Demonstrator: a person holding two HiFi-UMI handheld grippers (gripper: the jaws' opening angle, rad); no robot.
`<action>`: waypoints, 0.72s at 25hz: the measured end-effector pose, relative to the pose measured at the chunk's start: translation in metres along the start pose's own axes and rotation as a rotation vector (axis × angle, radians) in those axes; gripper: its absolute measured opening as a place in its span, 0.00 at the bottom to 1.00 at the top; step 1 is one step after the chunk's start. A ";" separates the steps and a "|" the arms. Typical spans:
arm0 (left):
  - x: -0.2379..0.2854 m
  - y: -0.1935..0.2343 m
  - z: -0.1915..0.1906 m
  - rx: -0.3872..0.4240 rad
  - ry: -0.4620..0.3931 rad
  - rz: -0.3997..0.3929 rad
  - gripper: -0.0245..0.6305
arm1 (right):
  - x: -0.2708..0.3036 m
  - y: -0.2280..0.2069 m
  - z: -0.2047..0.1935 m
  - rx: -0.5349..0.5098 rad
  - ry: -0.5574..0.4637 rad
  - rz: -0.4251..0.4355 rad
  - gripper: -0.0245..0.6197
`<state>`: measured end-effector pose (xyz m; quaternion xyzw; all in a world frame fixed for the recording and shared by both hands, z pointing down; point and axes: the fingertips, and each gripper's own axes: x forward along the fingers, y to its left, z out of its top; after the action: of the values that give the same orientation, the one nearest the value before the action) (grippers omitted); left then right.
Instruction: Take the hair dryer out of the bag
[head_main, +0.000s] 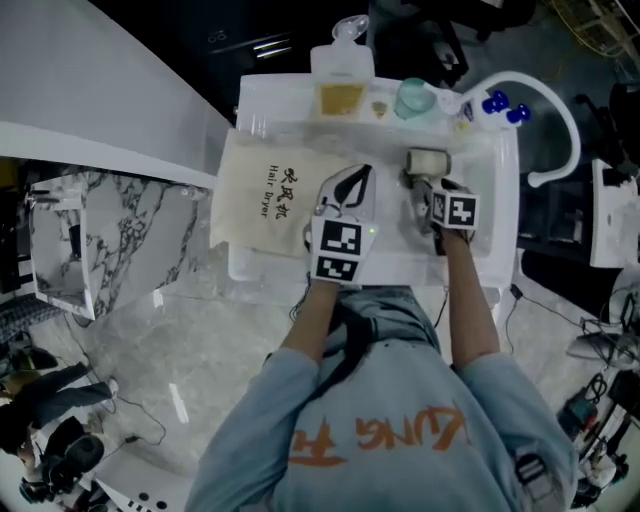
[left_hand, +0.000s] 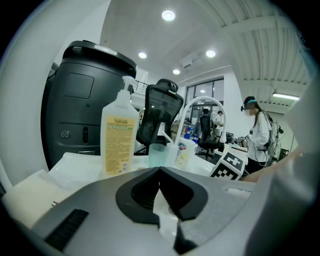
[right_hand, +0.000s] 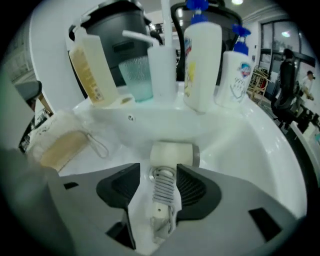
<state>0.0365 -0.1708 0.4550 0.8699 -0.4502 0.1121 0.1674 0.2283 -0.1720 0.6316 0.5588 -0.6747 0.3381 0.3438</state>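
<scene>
- Jaws of the right claw (right_hand: 158, 167) stand apart on either side of the handle of the hair dryer (right_hand: 172, 154) and are not clamped on it. One pad lies at the grey cord (right_hand: 164, 192) wound round the handle, and a strip of white shows between the other pad and the cord.
- Jaws of the left claw (left_hand: 159, 171) are together, tips meeting. Whether anything thin is pinched between them cannot be told. In the head view it sits over the sink (head_main: 505, 200), just beside the bag's near edge.
- One hair dryer, cream-coloured, is out of the bag and inside the white sink. Its barrel lies crosswise just past the right claw's tips.
- One beige bag (head_main: 265, 195) lies flat on the sink's left side, partly over the rim. It is printed with three Chinese characters and the words "Hair Dryer". Its drawstring (right_hand: 97, 142) loops out onto the basin towards the dryer. What is inside the bag cannot be seen.
- Four containers stand along the back ledge:
  - one clear bottle (left_hand: 120, 137) of yellow liquid, with a label that begins "Suk";
  - one translucent teal cup (right_hand: 136, 77);
  - two white bottles with blue tops, a tall one (right_hand: 202, 65) and a shorter one (right_hand: 235, 77), with label print too small to read.
- One white faucet (head_main: 560, 110) arcs over the sink's right end.
</scene>
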 end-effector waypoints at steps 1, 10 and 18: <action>-0.001 -0.002 0.006 0.005 -0.014 -0.009 0.04 | -0.010 0.002 0.010 0.015 -0.048 0.006 0.39; -0.010 -0.008 0.077 0.058 -0.163 -0.044 0.04 | -0.114 0.030 0.099 0.000 -0.481 0.012 0.19; -0.026 -0.009 0.153 0.125 -0.302 -0.039 0.04 | -0.210 0.075 0.186 -0.114 -0.826 0.007 0.04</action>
<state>0.0360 -0.2066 0.3040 0.8942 -0.4453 0.0047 0.0454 0.1680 -0.2076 0.3498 0.6252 -0.7755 0.0491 0.0735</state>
